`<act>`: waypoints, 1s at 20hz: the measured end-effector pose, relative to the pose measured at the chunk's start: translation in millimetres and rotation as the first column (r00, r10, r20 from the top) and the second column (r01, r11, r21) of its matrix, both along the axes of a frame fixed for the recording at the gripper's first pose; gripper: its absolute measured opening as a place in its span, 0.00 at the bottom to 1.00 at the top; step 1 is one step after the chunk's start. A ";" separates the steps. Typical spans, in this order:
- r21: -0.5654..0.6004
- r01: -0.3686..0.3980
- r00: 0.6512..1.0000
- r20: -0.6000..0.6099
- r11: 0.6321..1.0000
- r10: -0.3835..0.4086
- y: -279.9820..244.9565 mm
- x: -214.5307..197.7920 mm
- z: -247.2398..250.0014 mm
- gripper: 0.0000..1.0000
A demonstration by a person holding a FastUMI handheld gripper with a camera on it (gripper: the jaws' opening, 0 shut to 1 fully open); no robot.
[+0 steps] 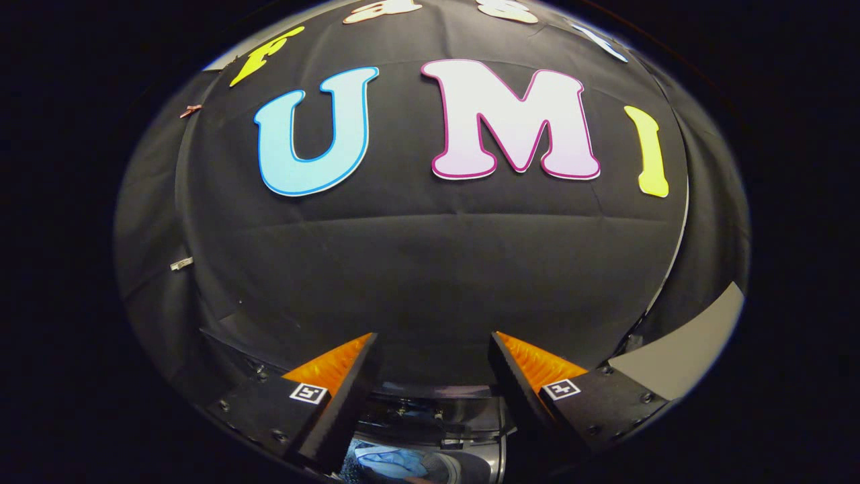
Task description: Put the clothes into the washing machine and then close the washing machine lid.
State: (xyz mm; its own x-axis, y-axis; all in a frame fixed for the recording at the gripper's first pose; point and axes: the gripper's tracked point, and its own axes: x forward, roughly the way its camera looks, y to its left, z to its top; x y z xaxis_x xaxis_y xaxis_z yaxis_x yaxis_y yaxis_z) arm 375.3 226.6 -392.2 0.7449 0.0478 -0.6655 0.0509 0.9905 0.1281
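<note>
My gripper (433, 346) is held up facing the booth's black cloth wall, its two fingers spread wide apart with nothing between them. Low down between the fingers I see the dark top of the washing machine (437, 413) with its opening. Inside that opening lies light blue clothing (390, 462), partly cut off from sight. The machine's lid is hidden from me here.
The black cloth wall (430, 269) stands close ahead, beyond the fingertips. A grey panel (685, 349) slants up just outside the right finger. A small white clip (181, 264) is fixed to the cloth off to the left.
</note>
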 end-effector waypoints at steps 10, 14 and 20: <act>-0.016 0.012 0.998 -0.069 1.000 -0.013 -0.5 -54.6 11.5 0.99; -0.009 -0.002 0.997 -0.079 1.000 0.001 0.9 -83.2 11.1 0.99; 0.005 -0.034 0.983 -0.179 0.999 0.034 5.9 -123.5 -3.4 0.99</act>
